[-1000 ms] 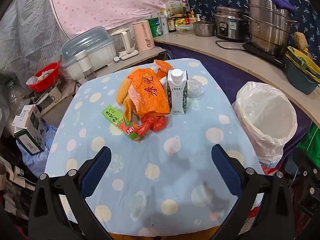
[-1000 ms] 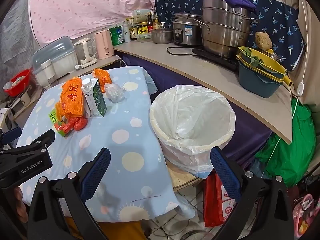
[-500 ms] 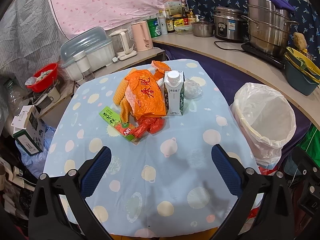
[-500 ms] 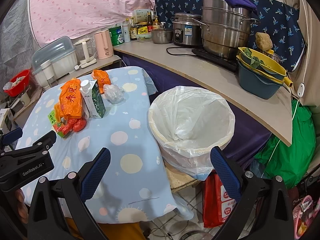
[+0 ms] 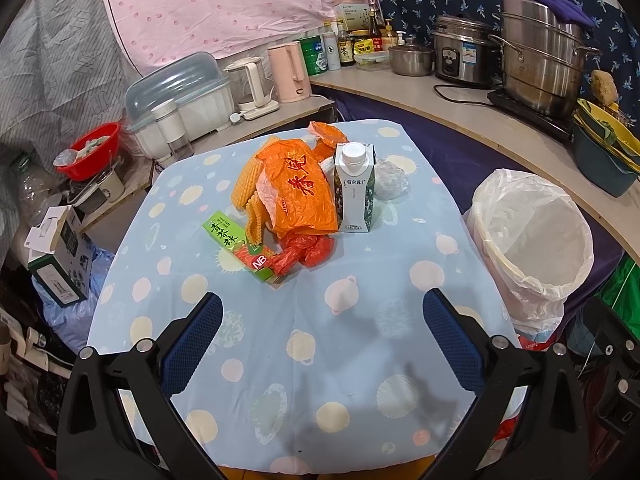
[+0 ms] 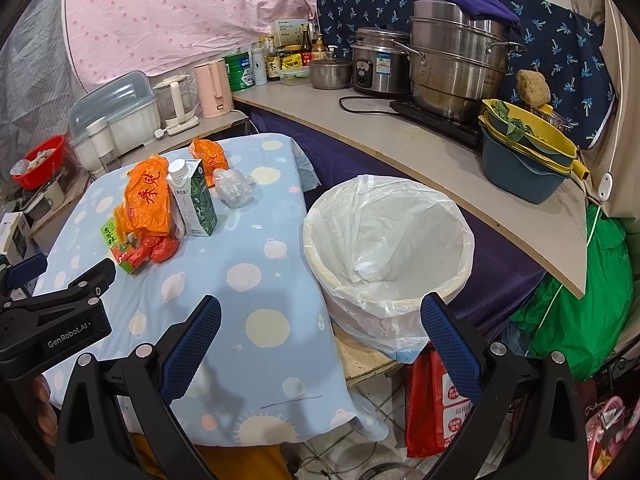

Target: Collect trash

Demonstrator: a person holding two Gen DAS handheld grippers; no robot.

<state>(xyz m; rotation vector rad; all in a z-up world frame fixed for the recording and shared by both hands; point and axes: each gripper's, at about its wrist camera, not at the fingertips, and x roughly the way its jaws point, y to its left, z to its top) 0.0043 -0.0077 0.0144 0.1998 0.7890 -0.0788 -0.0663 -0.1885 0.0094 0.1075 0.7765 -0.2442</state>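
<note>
Trash lies on the blue spotted tablecloth [image 5: 304, 360]: an orange plastic bag [image 5: 298, 190], an upright milk carton [image 5: 354, 192], a green snack box [image 5: 236, 242], a red wrapper [image 5: 306, 252], a crumpled clear bag [image 5: 390, 180] and yellow foam netting [image 5: 246, 184]. A bin lined with a white bag [image 5: 532, 236] stands right of the table. My left gripper [image 5: 322, 344] is open and empty over the table's near part. My right gripper [image 6: 320, 344] is open and empty near the bin [image 6: 384, 244], and it sees the carton [image 6: 194, 200] and the orange bag [image 6: 146, 198].
A curved counter [image 6: 420, 152] behind the bin carries steel pots [image 6: 456, 68], a rice cooker, bottles and stacked basins [image 6: 524, 160]. A red basin [image 5: 90, 150] and boxes stand left of the table. A green bag [image 6: 580, 300] and a red bag lie on the floor at the right.
Both grippers have drawn back slightly and shifted; the trash pile sits a little further left in the left wrist view. Nothing was picked up.
</note>
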